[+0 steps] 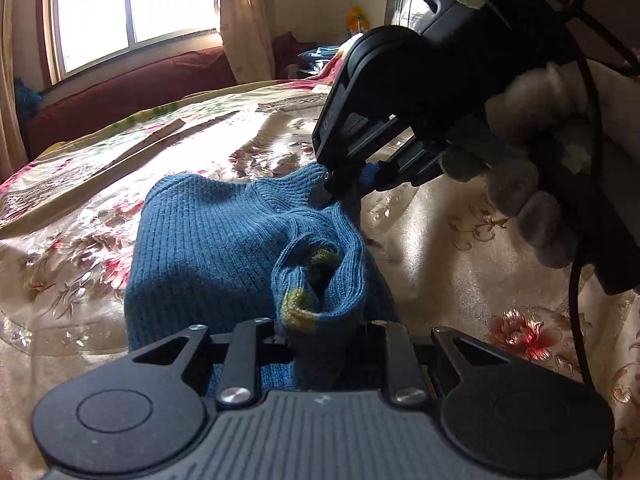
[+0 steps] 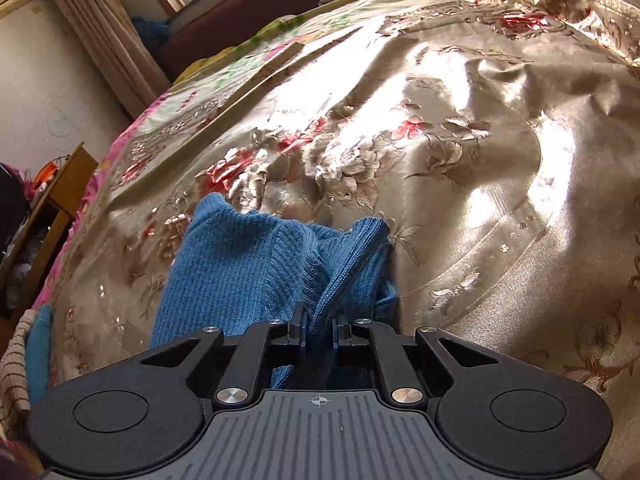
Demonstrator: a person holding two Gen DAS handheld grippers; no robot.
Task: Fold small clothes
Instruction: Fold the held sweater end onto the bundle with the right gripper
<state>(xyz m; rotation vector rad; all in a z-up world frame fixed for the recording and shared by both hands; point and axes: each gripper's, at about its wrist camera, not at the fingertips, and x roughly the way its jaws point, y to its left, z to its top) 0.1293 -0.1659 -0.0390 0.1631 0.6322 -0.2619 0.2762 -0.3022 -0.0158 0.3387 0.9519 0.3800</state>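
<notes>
A small blue ribbed knit sweater (image 1: pixel 200 240) lies bunched on the floral bedspread (image 1: pixel 80 288). My left gripper (image 1: pixel 320 328) is shut on its blue cuff with a yellow-green stripe (image 1: pixel 308 304). My right gripper (image 1: pixel 340 192), held by a gloved hand (image 1: pixel 532 184), is shut on the sweater's far edge, up and right of the left one. In the right wrist view the right gripper (image 2: pixel 319 330) pinches a fold of the blue sweater (image 2: pixel 248 264) between its jaws; the fingertips are hidden by the cloth.
The beige satin bedspread (image 2: pixel 460 160) with red flowers covers the bed. A dark red headboard or sofa (image 1: pixel 132 92) and a bright window (image 1: pixel 132 4) stand beyond. A wooden bedside cabinet (image 2: pixel 60 192) is at the left. A black cable (image 1: pixel 580 240) hangs from the right gripper.
</notes>
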